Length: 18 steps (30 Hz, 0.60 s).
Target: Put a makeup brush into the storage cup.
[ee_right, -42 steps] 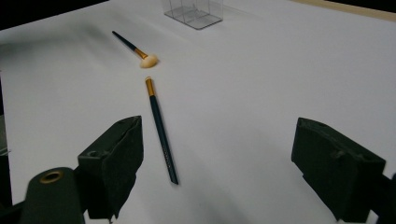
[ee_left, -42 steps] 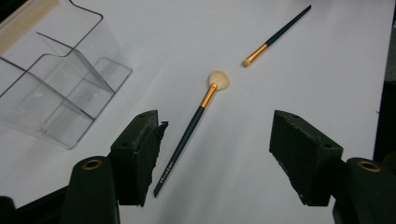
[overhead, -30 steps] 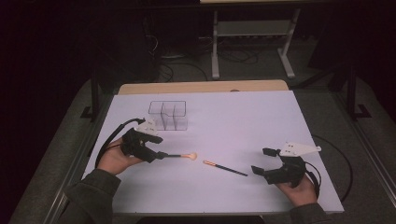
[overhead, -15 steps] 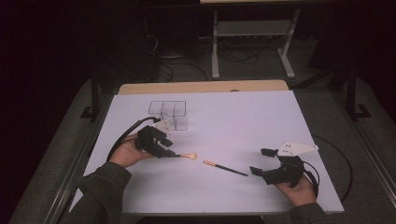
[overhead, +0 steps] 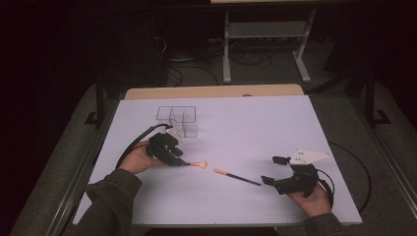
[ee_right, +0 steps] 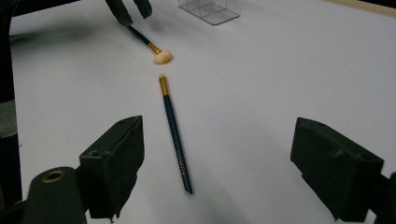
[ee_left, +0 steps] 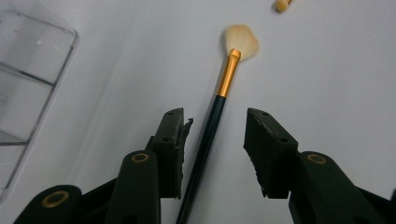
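So the left claw [ee_left: 212, 133] sits low over the desk [overhead: 295, 128] with its jaws apart, straddling the dark handle of the fan brush [ee_left: 219, 93]. The handle runs up between the jaws, closer to the left one, maybe just touching its pad, hard to tell. Nothing's clamped. The brush lies flat, gold ferrule and pale bristles pointing away from the claw, toward the middle of the desk.

In the high view the left claw [overhead: 169, 150] is just in front of the clear organizer [overhead: 178, 120], near it but apart.

The second brush [overhead: 237, 177], a thin one with a small tip, lies between the two claws, its tip close to the fan bristles but not touching.

The right claw [ee_right: 217, 154] is wide open, holding nothing, hanging back just short of that thin brush's tail end.
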### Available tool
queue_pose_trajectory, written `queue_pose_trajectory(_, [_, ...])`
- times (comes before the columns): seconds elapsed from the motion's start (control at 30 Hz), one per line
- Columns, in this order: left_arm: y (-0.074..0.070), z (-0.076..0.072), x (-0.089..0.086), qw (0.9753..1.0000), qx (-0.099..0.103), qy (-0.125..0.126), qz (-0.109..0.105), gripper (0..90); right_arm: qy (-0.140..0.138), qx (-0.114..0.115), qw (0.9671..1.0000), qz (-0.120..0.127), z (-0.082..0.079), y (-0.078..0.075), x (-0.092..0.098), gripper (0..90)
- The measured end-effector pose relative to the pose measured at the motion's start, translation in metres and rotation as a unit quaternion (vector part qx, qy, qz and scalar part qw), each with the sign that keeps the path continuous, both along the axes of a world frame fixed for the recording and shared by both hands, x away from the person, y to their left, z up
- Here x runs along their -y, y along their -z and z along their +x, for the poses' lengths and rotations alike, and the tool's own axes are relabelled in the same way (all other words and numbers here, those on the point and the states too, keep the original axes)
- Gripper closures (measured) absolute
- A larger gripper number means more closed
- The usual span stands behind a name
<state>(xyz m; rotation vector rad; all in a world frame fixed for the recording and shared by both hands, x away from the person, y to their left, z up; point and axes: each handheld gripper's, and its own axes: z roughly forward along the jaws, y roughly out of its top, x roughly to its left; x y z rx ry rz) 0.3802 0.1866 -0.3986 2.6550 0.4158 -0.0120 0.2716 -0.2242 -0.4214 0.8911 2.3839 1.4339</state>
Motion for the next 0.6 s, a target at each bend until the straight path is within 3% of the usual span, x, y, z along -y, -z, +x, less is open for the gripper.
queue_pose_trajectory(0.1, [0.0056, 0.0019, 0.0031, 0.9999, -0.005, 0.01, 0.011, 63.1, 0.0, 0.0, 1.0, 0.0, 0.0, -0.0004, 0.0012, 16.6])
queue_pose_trajectory(0.23, [0.0077, 0.0028, 0.0043, 0.9998, -0.005, 0.016, 0.012, 68.5, -0.001, 0.0, 1.0, -0.001, 0.0001, -0.0001, 0.0006, 16.7])
queue_pose_trajectory(0.6, [0.0128, 0.0046, 0.0077, 0.9994, -0.015, 0.023, 0.023, 73.0, 0.0, 0.002, 1.0, -0.003, -0.0002, -0.0006, 0.0007, 16.6])
